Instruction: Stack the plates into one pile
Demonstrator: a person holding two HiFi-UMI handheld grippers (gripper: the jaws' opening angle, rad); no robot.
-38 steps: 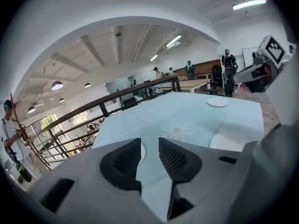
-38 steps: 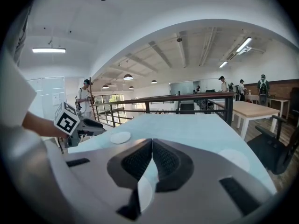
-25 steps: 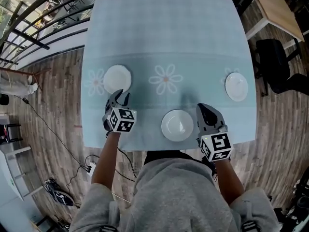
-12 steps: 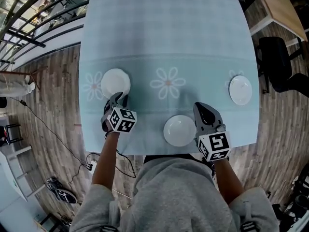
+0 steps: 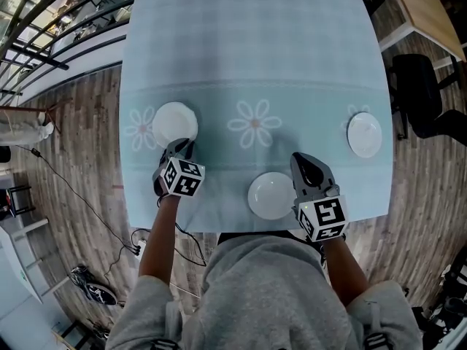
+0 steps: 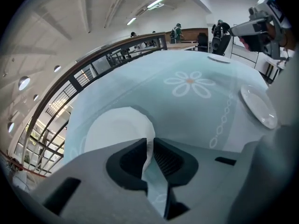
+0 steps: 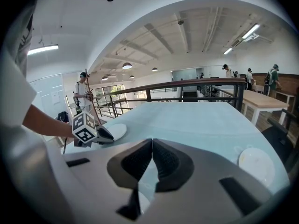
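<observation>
The jaws of the left gripper [image 5: 179, 149] were closing on the six-o'clock rim of the left plate [image 5: 174, 122], at nine o'clock on the table [image 5: 255, 49], so the pinch needed to seat deep before any level lift toward the middle plate [image 5: 271, 195] at six, beside the right gripper [image 5: 305, 163], pinched shut and empty.

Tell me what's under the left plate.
The left plate lies on the blue tablecloth, covering part of a printed daisy. The cloth hides the tabletop beneath.
</observation>
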